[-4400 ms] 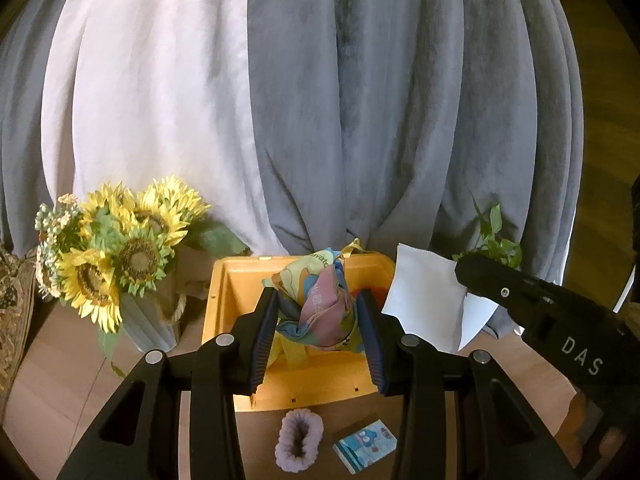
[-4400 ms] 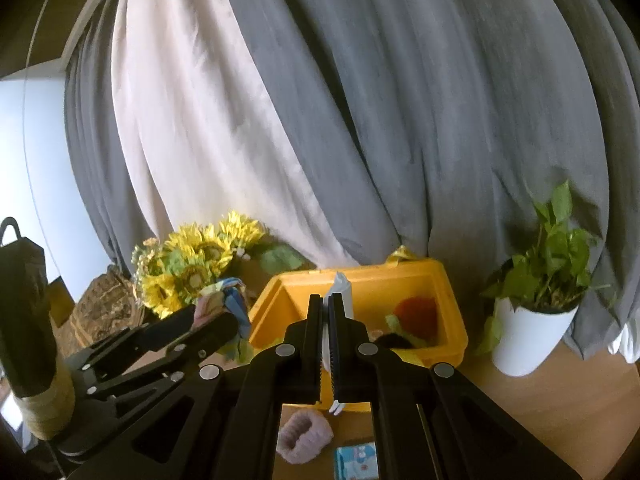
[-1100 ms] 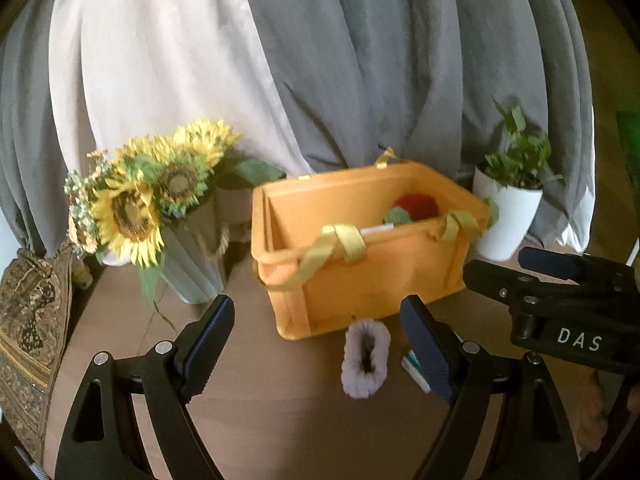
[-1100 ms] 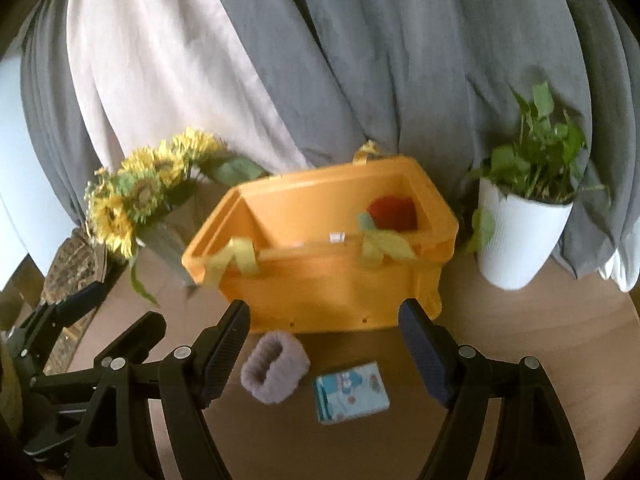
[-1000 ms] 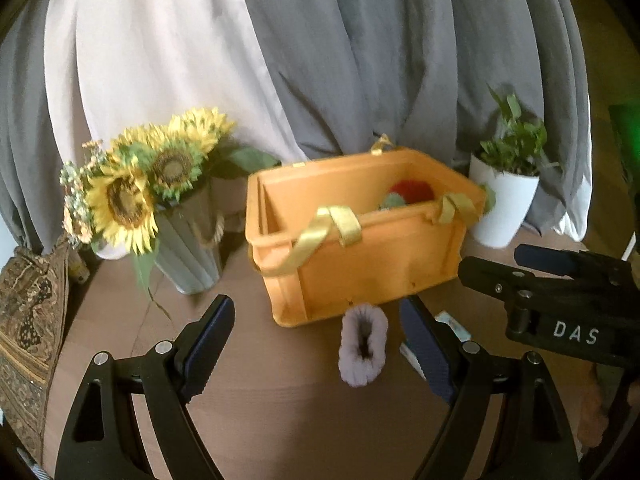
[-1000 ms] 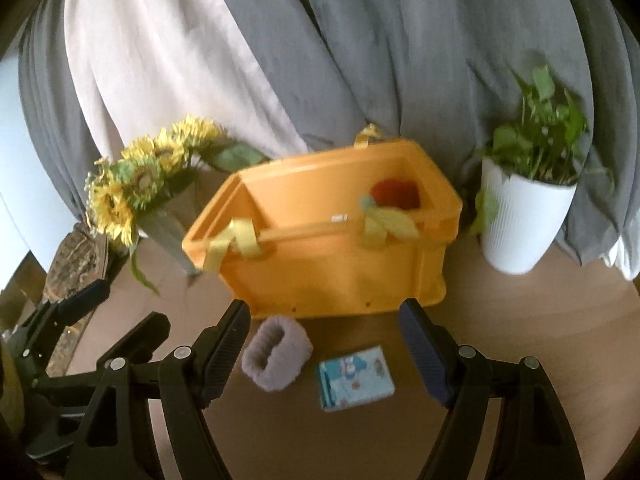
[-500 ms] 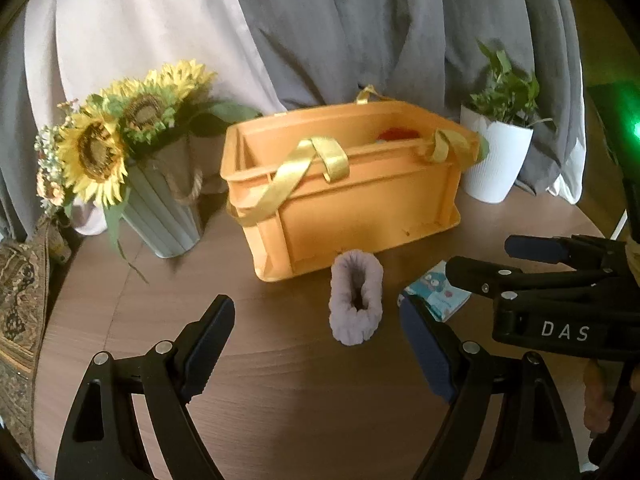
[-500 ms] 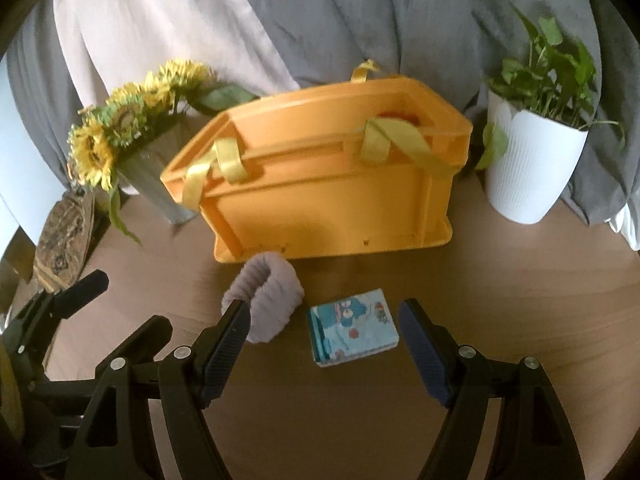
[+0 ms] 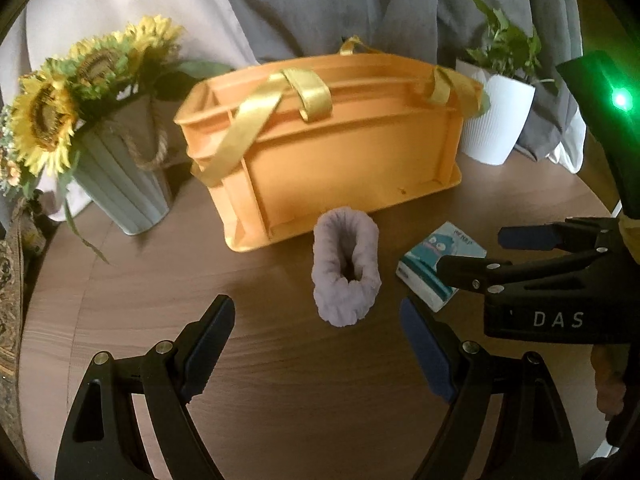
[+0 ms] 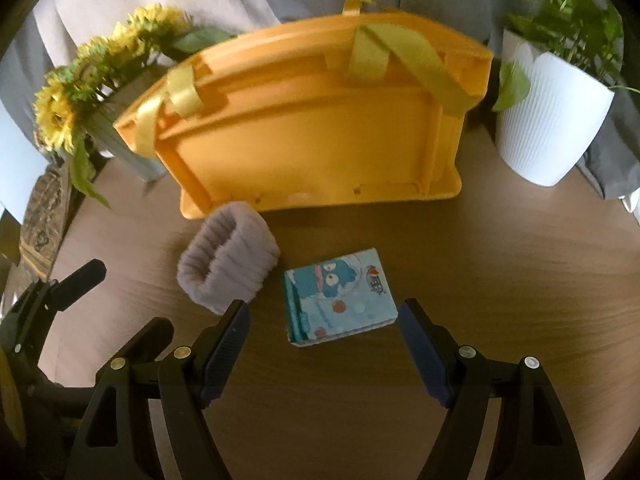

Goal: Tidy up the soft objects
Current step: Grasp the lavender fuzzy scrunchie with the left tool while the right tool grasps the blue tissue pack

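A fuzzy lilac wristband (image 9: 346, 271) (image 10: 227, 257) lies on the round wooden table just in front of the orange crate (image 9: 332, 156) (image 10: 316, 136), which has yellow ribbon handles. Beside the band on its right lies a blue cartoon tissue pack (image 9: 440, 265) (image 10: 339, 298). My left gripper (image 9: 318, 346) stands open just short of the wristband, nothing between its fingers. My right gripper (image 10: 323, 343) is open too, its wide jaws hovering near the tissue pack, the pack just ahead of the tips. The crate's inside is hidden from this low angle.
A grey vase of sunflowers (image 9: 92, 120) (image 10: 100, 80) stands left of the crate. A white pot with a green plant (image 9: 498, 120) (image 10: 554, 116) stands to its right. Grey and white curtains hang behind. A patterned cushion (image 10: 40, 220) sits off the table's left edge.
Both grippers have sunk toward the table and tilted further down. The wristband and tissue pack now loom larger and closer to the fingertips; the crate's inside has dropped out of sight.
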Available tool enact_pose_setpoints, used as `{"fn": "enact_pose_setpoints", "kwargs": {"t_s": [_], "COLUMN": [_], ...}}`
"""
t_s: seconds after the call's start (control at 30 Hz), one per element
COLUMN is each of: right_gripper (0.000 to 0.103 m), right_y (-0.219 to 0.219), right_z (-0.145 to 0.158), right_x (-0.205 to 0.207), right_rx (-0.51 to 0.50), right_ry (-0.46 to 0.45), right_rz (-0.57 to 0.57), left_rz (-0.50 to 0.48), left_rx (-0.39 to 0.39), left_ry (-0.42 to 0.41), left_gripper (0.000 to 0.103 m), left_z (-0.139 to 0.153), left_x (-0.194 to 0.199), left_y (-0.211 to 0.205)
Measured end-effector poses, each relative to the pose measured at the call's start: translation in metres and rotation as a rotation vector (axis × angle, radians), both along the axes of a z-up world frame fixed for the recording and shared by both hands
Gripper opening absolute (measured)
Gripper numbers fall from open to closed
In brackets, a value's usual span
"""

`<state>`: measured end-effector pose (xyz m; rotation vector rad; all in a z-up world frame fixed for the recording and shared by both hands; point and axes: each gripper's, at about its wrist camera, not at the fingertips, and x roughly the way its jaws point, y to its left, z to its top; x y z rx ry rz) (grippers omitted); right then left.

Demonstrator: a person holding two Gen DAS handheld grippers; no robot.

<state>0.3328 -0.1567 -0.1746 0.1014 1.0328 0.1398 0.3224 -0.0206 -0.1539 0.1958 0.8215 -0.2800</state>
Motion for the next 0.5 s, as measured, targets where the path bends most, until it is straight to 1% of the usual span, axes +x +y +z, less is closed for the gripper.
{"fn": "enact_pose_setpoints", "kwargs": {"t_s": [0.3,0.5], "right_gripper": [0.078,0.078], "right_y": [0.001,0.000], "right_z": [-0.019,-0.027], "right_x": [0.015,0.025], "right_rx": [-0.025,-0.065], "right_ry": [0.060,0.085], "right_rz": [0.027,0.045], "left_rz": [-0.021,-0.042], "left_rx": [0.010,0.017], "left_ry": [0.031,0.046], "left_gripper": [0.085,0.085], "left_z": [-0.016,-0.026], "left_x": [0.014,0.024], "left_y": [-0.004,-0.006]}}
